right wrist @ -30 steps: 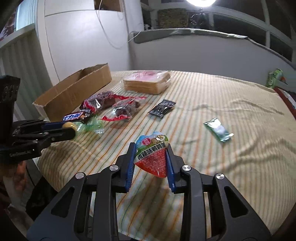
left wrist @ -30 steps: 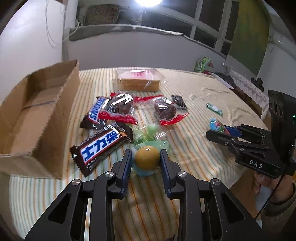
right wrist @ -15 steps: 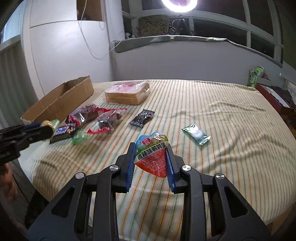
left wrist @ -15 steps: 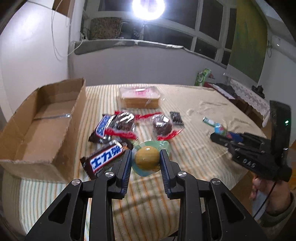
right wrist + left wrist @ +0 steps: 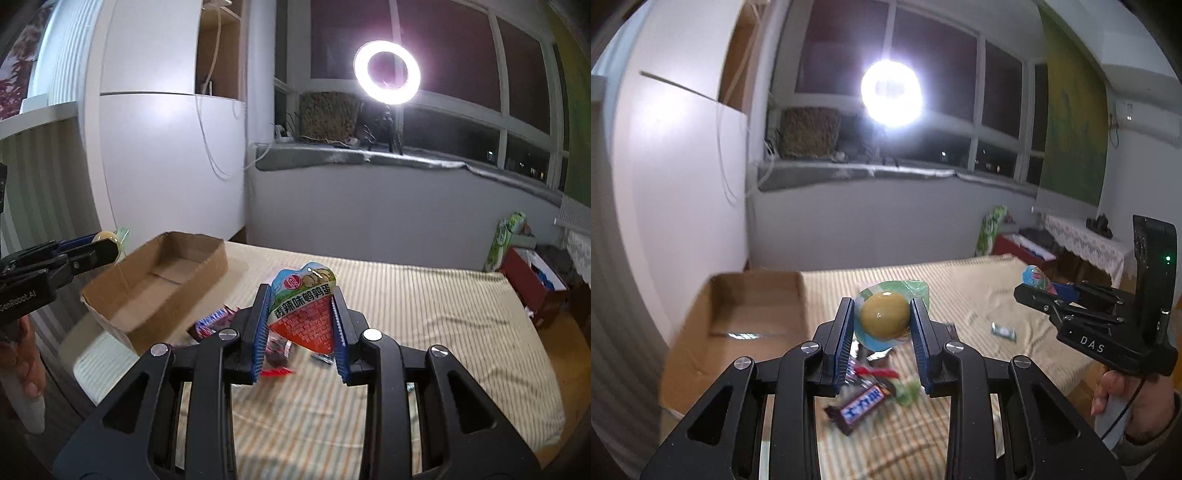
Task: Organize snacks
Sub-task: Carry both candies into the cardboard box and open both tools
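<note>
Carry stage, I'd say: the left gripper [image 5: 882, 321] is clamped on a round yellow egg snack pack [image 5: 884, 320] and the right gripper [image 5: 300, 317] is clamped on a red quail egg packet [image 5: 306, 314], both held up over the striped table [image 5: 424, 306]. Next move looks like swinging both over the one empty cardboard box [image 5: 159, 284] at the table's left and letting go inside. Count's rough: two packs held, one Snickers bar [image 5: 862, 404] plus a few blurry wrappers on the table.
</note>
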Motion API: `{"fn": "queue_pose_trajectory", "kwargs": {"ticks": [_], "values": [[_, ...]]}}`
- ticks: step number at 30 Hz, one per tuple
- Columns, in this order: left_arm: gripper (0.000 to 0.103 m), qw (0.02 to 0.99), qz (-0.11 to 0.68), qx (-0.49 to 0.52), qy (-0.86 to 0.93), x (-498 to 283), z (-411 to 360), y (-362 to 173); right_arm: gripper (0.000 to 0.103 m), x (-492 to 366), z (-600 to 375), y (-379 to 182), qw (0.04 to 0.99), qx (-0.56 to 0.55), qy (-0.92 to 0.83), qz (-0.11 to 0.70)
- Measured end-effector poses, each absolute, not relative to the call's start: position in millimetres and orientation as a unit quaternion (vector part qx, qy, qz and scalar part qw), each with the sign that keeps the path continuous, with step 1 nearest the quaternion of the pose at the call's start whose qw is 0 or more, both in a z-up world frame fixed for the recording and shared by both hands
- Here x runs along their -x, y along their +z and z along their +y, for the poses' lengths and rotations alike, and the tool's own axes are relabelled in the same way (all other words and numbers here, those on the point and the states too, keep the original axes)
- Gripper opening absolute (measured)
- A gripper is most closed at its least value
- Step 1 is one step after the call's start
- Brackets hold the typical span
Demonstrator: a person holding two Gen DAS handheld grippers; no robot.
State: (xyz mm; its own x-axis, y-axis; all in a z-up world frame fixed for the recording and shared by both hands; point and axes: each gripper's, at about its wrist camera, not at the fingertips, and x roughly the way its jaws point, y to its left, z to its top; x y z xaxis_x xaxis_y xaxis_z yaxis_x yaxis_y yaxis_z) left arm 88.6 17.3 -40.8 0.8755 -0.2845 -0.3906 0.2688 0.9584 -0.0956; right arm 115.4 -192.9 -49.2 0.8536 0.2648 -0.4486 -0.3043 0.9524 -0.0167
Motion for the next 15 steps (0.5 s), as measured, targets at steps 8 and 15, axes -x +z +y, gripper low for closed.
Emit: {"fn": "queue_pose_trajectory", "kwargs": {"ticks": [8, 15], "values": [[0.028, 0.974, 0.202, 0.047, -0.095, -82, 71, -54, 0.031, -126, -132, -53, 0.950, 0.068, 0.180, 0.245], [0.028, 0.976, 0.210, 0.050, -0.038, -76, 118, -69, 0.031, -138, -60, -69, 0.932, 0.085, 0.247, 0.252]]}}
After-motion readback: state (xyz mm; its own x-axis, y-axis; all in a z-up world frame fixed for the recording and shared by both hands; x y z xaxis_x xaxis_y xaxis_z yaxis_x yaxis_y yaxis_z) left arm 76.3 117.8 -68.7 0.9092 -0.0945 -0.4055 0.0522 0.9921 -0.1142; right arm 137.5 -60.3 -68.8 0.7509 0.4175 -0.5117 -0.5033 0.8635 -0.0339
